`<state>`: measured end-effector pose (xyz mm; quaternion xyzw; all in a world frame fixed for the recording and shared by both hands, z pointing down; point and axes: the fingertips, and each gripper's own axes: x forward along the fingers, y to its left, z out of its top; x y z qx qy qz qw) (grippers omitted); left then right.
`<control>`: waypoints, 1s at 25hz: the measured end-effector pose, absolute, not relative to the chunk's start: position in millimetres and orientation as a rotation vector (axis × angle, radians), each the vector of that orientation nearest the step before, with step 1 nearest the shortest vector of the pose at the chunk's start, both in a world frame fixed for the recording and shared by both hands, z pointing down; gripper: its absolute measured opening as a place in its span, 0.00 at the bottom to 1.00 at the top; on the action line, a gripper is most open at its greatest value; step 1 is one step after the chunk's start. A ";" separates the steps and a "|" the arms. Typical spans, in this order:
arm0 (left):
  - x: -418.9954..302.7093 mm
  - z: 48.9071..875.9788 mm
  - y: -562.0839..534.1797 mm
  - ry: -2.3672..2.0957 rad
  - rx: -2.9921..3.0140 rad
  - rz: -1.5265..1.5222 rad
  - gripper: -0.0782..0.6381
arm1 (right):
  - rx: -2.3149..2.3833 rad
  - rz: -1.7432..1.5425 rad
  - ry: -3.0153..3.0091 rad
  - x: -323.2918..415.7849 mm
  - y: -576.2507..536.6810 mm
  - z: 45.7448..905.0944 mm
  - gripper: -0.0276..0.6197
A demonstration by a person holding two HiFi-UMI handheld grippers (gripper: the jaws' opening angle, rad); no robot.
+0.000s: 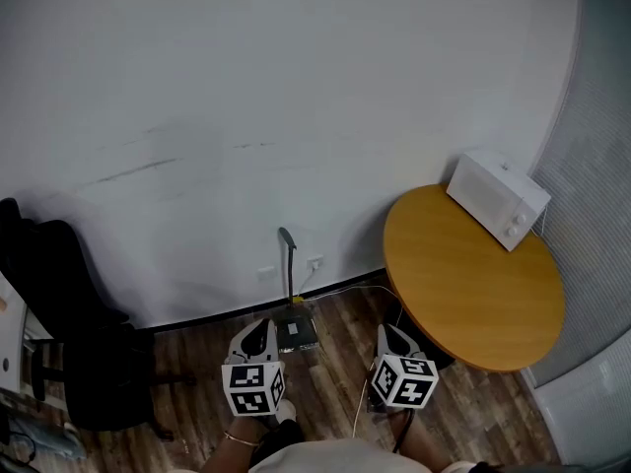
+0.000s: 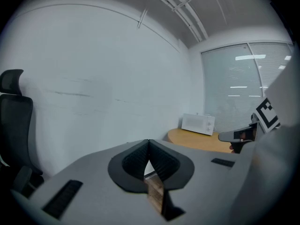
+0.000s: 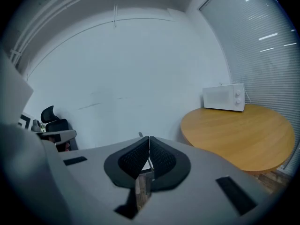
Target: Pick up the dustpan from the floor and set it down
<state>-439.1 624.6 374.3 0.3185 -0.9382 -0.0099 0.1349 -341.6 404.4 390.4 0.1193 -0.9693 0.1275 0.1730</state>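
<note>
Since the dustpan [image 1: 296, 335] rests on the wooden floor [image 1: 330, 368] at the foot of the white wall [image 1: 296, 87], with its long handle [image 1: 288, 264] rising nearly upright against that wall, the pickup turns on that vertical axis. It lies just ahead of the left gripper [image 1: 258, 331] and slightly to its right, between the 2 grippers. The right gripper [image 1: 391, 335] is farther off, beside the round table [image 1: 473, 284], so I judge the left the better placed. Both grippers have their jaws pressed together with nothing between them. The left gripper view does not show the dustpan past its closed pads. The right gripper view gives only what seems to be the handle's tip just above its jaws. Which way the pan's mouth faces is hard to tell.
</note>
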 end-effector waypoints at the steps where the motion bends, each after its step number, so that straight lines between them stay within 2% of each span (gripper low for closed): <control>1: -449.7 374.8 622.5 -2.715 0.924 -0.027 0.13 | 0.335 0.360 -2.747 -352.2 403.7 390.3 0.09; 15: -596.1 383.1 612.0 -2.690 0.911 0.001 0.13 | 0.290 0.371 -2.734 -506.1 399.8 393.2 0.09; 25: -625.4 413.1 589.0 -2.617 0.894 0.002 0.13 | 0.313 0.390 -2.691 -541.3 377.4 409.3 0.09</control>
